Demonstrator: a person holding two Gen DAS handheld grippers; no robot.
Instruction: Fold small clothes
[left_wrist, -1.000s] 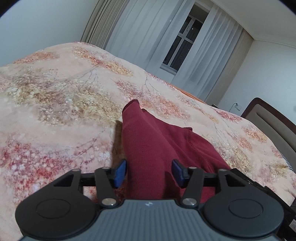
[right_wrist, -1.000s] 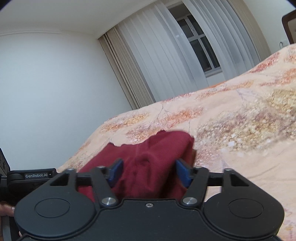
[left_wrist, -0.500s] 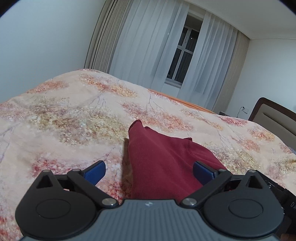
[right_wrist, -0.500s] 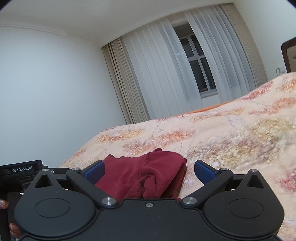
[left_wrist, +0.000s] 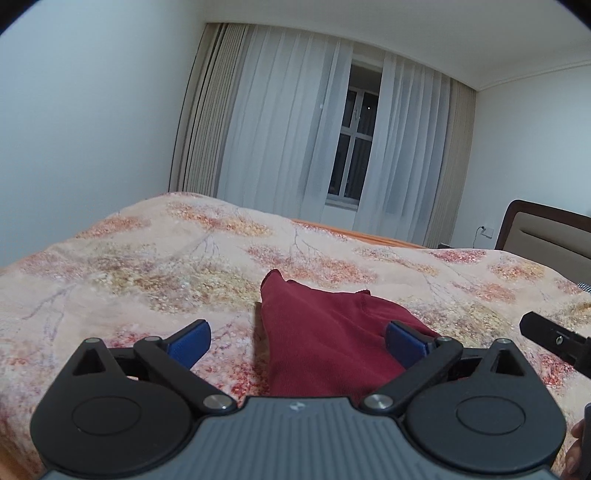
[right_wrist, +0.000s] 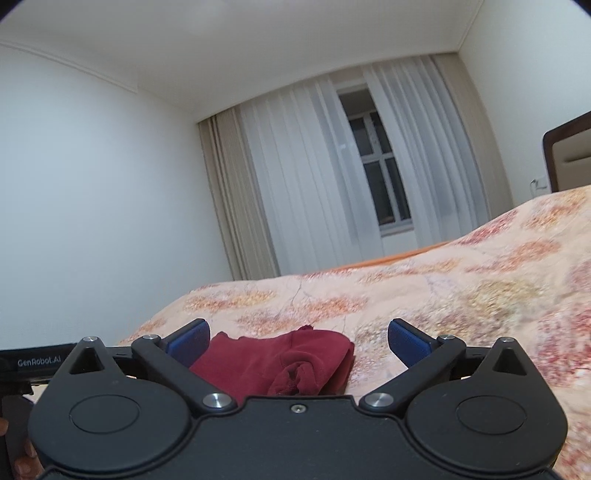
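Both the left gripper (left_wrist: 297, 341) and right gripper (right_wrist: 298, 341) are spread wide, holding nothing, above the folded dark-red knit garment (left_wrist: 325, 343) on the floral bedspread (left_wrist: 147, 266).

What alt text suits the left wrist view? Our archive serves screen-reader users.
A dark red garment lies folded on a floral bedspread, between the wide-open blue fingertips of the left gripper, which touch nothing. Behind are sheer curtains over a dark window.
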